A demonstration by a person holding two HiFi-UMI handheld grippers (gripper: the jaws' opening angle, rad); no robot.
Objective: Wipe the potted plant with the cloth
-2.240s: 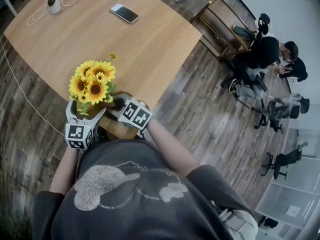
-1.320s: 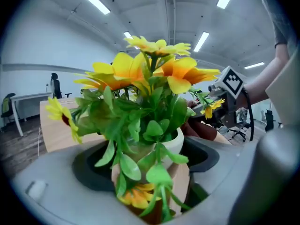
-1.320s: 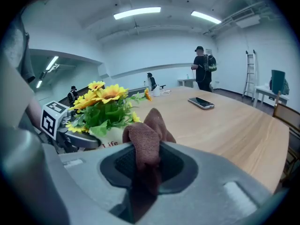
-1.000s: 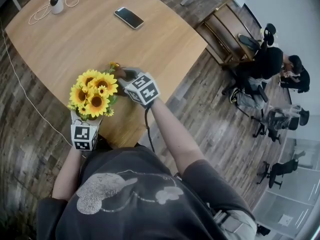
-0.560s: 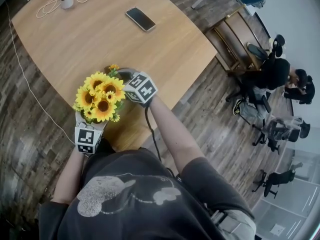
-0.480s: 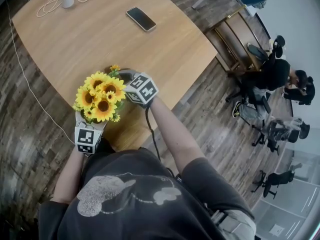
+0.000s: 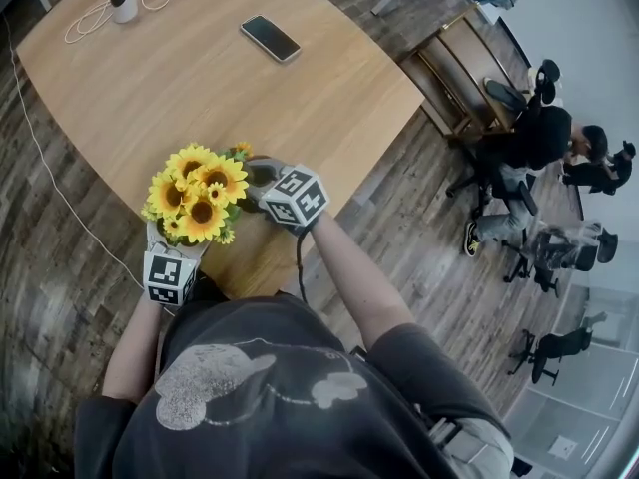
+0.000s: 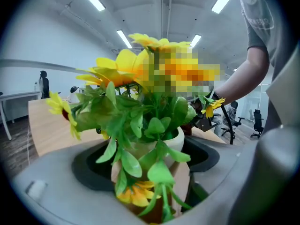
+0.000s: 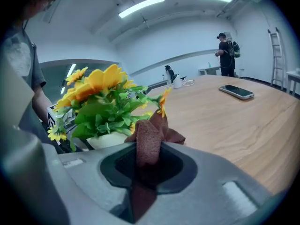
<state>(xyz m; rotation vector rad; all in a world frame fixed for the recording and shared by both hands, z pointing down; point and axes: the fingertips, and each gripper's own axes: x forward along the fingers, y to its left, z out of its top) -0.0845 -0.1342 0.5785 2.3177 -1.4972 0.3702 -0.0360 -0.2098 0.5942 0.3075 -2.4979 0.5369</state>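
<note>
While my left gripper point(image 7: 172, 245) clamps the potted plant point(image 7: 195, 188) by its pot on the table point(image 7: 200, 68), my right gripper point(image 9: 149, 165), clenched on the brown cloth point(image 9: 149, 139), holds it just beside the leaves.

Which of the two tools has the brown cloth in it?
The right tool: the brown cloth is pinched between its jaws and sticks up out of them. The left tool instead grips the potted plant.
</note>
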